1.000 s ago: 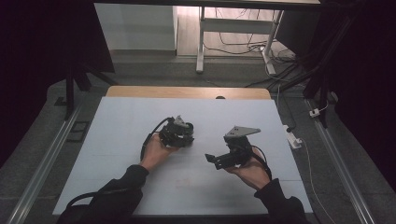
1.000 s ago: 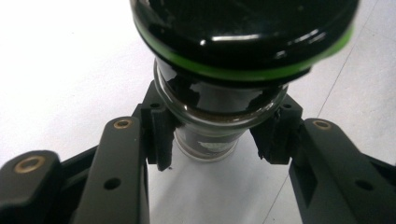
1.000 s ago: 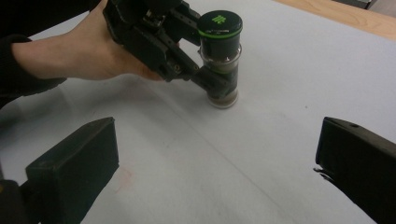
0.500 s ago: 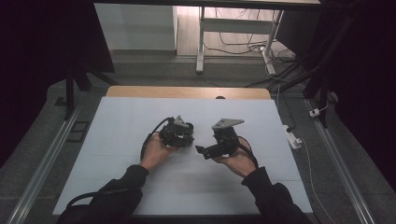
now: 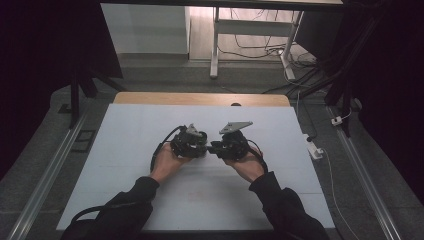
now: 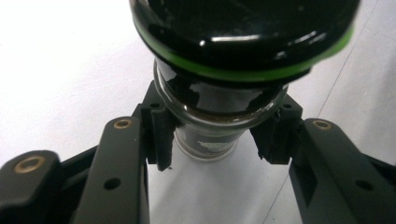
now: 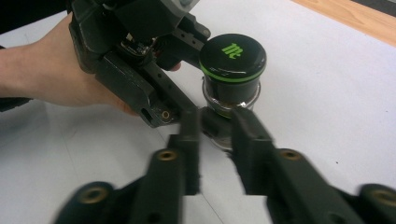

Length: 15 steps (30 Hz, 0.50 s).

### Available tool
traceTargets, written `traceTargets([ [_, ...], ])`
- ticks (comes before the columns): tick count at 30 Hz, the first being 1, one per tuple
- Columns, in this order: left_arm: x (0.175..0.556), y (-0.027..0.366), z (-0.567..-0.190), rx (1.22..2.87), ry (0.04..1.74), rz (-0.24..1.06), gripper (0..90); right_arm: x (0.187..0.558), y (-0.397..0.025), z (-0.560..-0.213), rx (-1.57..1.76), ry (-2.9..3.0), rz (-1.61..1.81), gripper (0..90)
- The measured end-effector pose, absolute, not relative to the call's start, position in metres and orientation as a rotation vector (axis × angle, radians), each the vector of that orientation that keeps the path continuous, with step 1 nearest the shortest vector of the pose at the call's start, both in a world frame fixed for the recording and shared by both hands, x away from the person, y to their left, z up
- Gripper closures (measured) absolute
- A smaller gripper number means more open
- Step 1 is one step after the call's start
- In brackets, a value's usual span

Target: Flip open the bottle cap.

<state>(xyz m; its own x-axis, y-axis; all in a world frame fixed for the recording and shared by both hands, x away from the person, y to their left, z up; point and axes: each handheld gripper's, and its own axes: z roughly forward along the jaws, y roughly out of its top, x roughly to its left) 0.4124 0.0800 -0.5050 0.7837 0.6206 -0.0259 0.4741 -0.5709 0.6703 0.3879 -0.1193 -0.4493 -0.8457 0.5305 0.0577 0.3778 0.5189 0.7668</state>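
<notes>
A small glass jar (image 7: 232, 58) with a black lid, a green ring and a green logo is held just above the white tabletop (image 5: 125, 150). My left gripper (image 6: 217, 140) is shut on the jar's glass body (image 6: 219, 98) right below the lid. In the high view the left gripper (image 5: 204, 150) and the right gripper (image 5: 212, 148) meet at the table's middle, tips nearly touching. The right gripper (image 7: 215, 126) points at the jar's lower part, its blurred jaws parted and just short of the glass. From the right gripper view, the left gripper (image 7: 201, 74) and its hand sit at upper left.
A wooden strip (image 5: 200, 98) runs along the table's far edge. Metal rails (image 5: 45, 170) flank the table on both sides. A white plug block (image 5: 314, 149) and cables lie on the floor to the right. White desk legs (image 5: 215, 45) stand beyond the table.
My right gripper has moved left and slightly forward across the table until it reaches the left gripper and the jar. The left gripper has stayed put.
</notes>
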Motion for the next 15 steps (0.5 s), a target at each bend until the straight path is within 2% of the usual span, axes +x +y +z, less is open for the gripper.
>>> traceTargets([
  [1,0.412,0.080,-0.505,2.285,0.809,0.277,53.7,0.388,-0.118,-0.450,0.772,2.580,1.226,79.1],
  [2,0.412,0.080,-0.505,2.284,0.810,0.277,53.7,0.388,-0.118,-0.450,0.772,2.580,1.226,79.1],
  [3,0.412,0.080,-0.505,2.284,0.810,0.277,53.8,0.390,-0.116,-0.451,0.759,2.590,1.218,85.2],
  [5,0.412,0.080,-0.505,2.290,0.806,0.278,53.8,0.390,-0.115,-0.451,0.752,2.593,1.218,88.2],
  [15,0.412,0.080,-0.505,2.292,0.806,0.279,53.8,0.395,-0.100,-0.454,0.750,2.606,1.252,89.3],
])
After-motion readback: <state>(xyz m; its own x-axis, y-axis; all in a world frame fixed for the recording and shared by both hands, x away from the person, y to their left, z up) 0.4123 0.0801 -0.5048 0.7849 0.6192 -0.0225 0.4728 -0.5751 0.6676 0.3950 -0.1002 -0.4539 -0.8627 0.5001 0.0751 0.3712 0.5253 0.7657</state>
